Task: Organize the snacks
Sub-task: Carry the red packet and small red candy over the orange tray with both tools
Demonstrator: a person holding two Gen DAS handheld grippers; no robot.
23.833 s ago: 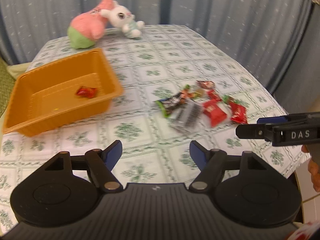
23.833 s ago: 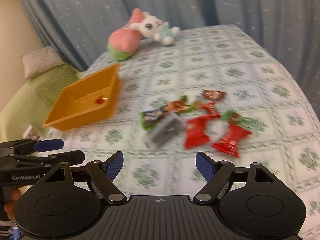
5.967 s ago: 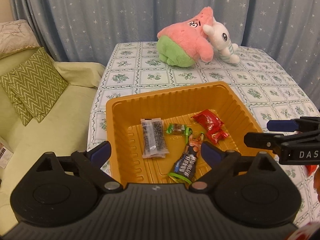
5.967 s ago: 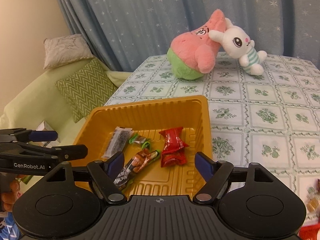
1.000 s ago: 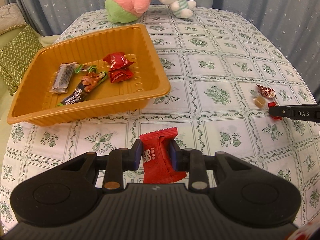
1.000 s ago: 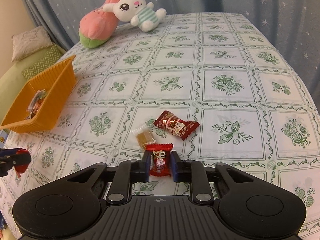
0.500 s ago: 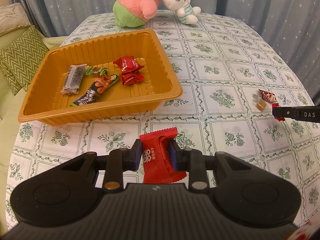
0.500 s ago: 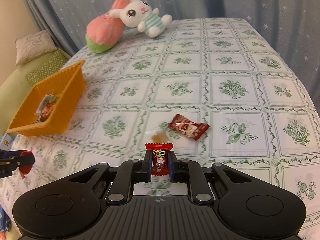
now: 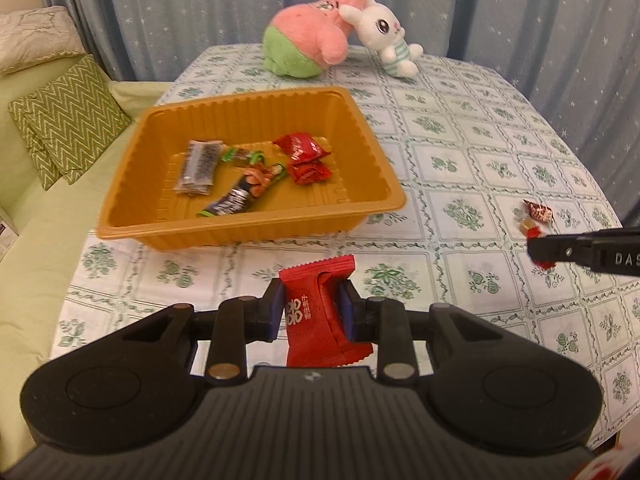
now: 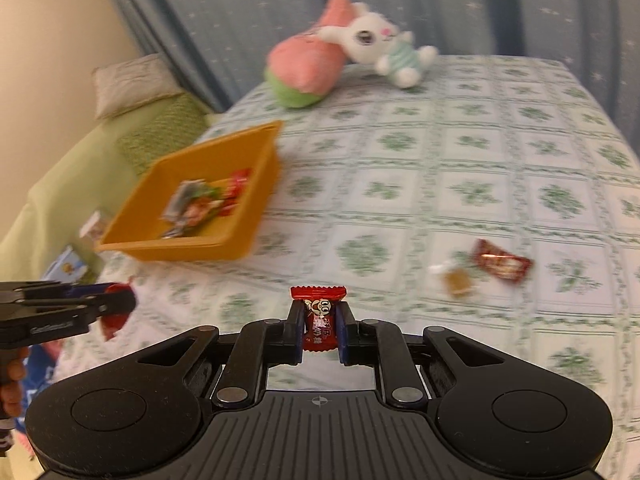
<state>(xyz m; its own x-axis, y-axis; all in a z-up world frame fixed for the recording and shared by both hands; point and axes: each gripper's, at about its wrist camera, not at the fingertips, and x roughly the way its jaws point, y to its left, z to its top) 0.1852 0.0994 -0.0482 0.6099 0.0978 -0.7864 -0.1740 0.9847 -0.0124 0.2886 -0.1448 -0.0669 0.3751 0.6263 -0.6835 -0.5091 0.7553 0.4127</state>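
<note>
My left gripper is shut on a red snack packet, held above the tablecloth just short of the orange tray. The tray holds several wrapped snacks. My right gripper is shut on a small red candy, lifted off the table to the right of the tray. A dark red candy and a clear-wrapped brown candy lie on the cloth beyond it; they also show in the left wrist view. The right gripper also shows in the left wrist view.
A pink and green plush and a white bunny plush lie at the table's far end. A green sofa with a zigzag cushion stands left of the table. Blue star curtains hang behind. The table edge curves away at right.
Both grippers have moved closer to the tray with their snacks. The right gripper has risen and swung left, so the tray now sits nearer in its view.
</note>
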